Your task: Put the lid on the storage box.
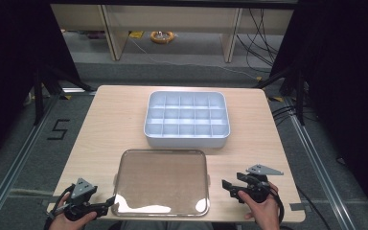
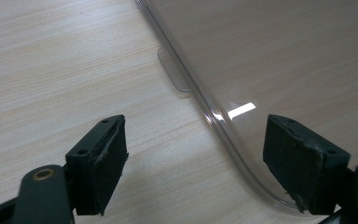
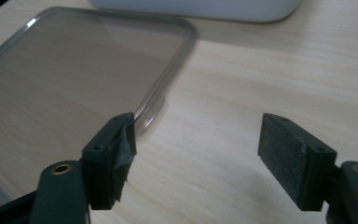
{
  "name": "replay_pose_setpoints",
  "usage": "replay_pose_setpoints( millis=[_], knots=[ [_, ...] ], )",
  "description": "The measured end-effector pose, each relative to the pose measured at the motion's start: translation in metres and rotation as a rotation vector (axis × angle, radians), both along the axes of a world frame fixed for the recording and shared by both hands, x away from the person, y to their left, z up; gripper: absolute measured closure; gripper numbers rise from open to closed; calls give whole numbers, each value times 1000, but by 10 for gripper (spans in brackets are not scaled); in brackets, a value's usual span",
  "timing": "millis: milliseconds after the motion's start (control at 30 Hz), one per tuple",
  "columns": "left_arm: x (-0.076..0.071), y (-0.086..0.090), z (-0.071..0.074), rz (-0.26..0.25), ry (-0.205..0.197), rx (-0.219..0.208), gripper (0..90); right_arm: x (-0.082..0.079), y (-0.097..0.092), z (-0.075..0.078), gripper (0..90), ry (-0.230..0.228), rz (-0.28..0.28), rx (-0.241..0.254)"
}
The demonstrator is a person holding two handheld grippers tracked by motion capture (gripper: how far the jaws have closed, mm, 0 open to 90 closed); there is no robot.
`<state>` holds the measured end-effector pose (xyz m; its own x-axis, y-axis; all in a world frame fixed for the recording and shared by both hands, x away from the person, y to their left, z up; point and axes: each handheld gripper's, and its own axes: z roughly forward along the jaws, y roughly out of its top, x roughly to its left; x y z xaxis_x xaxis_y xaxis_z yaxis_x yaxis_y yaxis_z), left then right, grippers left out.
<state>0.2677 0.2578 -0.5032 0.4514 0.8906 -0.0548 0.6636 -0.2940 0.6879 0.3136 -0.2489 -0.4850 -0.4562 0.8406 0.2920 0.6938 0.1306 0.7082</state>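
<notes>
Both tongs stand wide open and hold nothing. Left gripper (image 1: 109, 201) sits at the near left corner of the clear lid (image 1: 161, 182), jaws spread, one pad over bare table (image 1: 100, 120), the other pad over the lid's rounded corner rim. Right gripper (image 1: 226, 185) waits just off the lid's right edge, jaws equally spread, inner pad next to the small side tab (image 3: 150, 120), outer pad over wood.

Lid lies flat on the table between the two grippers, close to the near edge. Beyond it, ahead of both tongs and apart from the lid by a strip of bare wood, sits the pale compartment tray (image 1: 187, 120), its cells looking empty. Judged work in hand: pick up the lid and seat it on the tray.

Risks from here, as I read it:
- Lid is flat on wood with a low rim. A pad closing from above may skate off the curved corner, pushing the lid away instead of gripping it.
- Left tab (image 2: 175, 74) lies ahead of the left jaws, not between them; closing now would catch only the corner.
- Glossy plastic, worn-looking pads: a one-sided pinch could let the lid swing or drop.
- Uneven lift by the two hands could flex the lid or knock it against the tray wall.
- Lid near the table's front edge; a nudge toward the person might tip it off.
</notes>
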Motion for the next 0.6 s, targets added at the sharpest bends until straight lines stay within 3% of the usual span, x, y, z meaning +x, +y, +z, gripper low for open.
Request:
replay_pose_setpoints(
  millis=[33, 133, 200, 333, 367, 467, 500, 600],
  knots=[
    [0, 0, 0, -1, 3, 1, 210, 0, 1, -2, 303, -3, -14, 2],
    [1, 0, 0, -17, 5, -13, 211, 2, -2, -2, 305, -9, 13, 33],
    [0, 0, 0, -8, 5, -18, 211, 2, -1, -1, 310, -14, 4, 5],
    [1, 0, 0, -10, 8, -21, 211, 2, 1, 0, 310, -14, 5, 20],
    [1, 0, -1, -18, 14, -27, 210, -1, 4, 1, 293, 0, 3, 45],
    [1, -2, -2, 4, 5, -55, 208, -1, 6, 1, 262, 21, 9, 19],
    [2, -2, -2, 5, 8, -58, 206, 2, 7, -1, 243, -13, 43, -6],
    [2, -3, -2, 9, 13, -65, 203, 2, 9, -1, 203, -7, 48, 3]
  ],
)
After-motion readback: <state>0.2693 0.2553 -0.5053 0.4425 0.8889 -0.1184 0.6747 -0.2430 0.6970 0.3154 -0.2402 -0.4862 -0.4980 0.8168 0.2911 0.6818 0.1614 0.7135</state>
